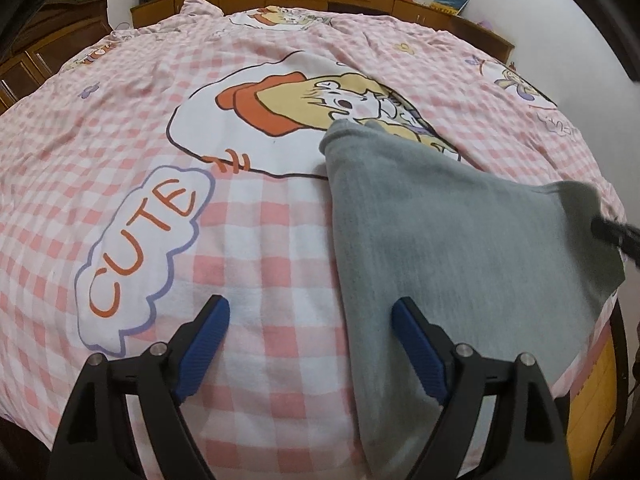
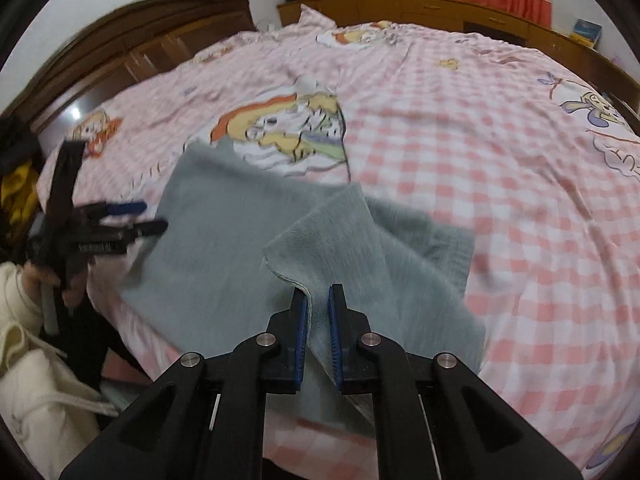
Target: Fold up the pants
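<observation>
**Ana:** Right wrist view has the right gripper [image 2: 318, 300] pinching a lifted edge of the grey pants [image 2: 224, 248], which lie on the checked bedspread [image 2: 460, 152] near the bed's edge.

**Ben:** And the left gripper [image 1: 310, 312]?

**Ana:** Spread wide, holding nothing, just beside the pants.

**Ben:** Risks?

**Ana:** With only one edge held, I'd guess the fold drags crooked, or the fleece slips free.

**Ben:** Any writing?

**Ana:** "CUTE" [image 1: 140, 252] printed on the bedspread. No brand visible.
</observation>
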Demonstrator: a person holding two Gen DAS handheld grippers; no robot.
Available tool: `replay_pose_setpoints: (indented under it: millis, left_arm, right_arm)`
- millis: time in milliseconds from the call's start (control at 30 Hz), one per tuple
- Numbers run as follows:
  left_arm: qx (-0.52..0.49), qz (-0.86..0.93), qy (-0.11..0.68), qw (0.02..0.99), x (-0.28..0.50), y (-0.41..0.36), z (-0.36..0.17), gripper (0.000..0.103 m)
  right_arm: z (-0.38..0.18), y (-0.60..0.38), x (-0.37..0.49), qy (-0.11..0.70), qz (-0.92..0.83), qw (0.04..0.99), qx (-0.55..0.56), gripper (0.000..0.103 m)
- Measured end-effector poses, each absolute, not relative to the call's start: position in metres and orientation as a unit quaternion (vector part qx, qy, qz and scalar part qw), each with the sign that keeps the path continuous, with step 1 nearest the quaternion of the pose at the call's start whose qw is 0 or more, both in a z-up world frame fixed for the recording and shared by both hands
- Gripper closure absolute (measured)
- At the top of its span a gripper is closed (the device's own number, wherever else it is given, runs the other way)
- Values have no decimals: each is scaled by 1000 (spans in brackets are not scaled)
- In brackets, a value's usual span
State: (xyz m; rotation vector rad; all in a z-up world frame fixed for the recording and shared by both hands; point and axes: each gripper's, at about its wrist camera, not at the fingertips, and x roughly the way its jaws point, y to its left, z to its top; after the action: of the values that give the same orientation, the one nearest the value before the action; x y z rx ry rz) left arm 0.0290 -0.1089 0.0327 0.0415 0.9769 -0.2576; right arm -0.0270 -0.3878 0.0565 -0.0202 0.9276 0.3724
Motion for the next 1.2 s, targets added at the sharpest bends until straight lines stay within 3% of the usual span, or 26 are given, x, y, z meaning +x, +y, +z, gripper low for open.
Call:
replay_pose_setpoints:
  millis: [167,300,433,633,667,700,733,1000,1200]
  left_arm:
    - [15,-122,464,877,28,-108,31,15]
    - [14,-122,462,878,27,-109,30,15]
    - [10,-123,462,878,27,-108,29,14]
    - [10,-121,461,879,27,-109,29,13]
    - [9,-121,461,879,27,-109,29,13]
    - [8,-122,462,879,27,-109,28,13]
    - [8,-122,462,878,27,-109,28,13]
    - [-35,-144,432,890,18,-105,44,15]
    - [-67,-184,420,886,15,-111,58,15]
  right_arm:
    - [57,-394,-35,457,204,865,6,88]
    - [79,-427,-39,409,198,888,77,69]
    - [76,-456,-23,416,115,895,114,68]
    - [49,-463,-5,489,79,860,123,68]
    - [47,-461,-5,494,81,857,121,71]
    - [50,-455,-8,488,77,863,108,88]
    - [52,-453,-10,482,76,867,102,97]
    - [84,-396,-47,417,160,894,29,96]
    - [48,-335,-58,467,195,861,-47,93]
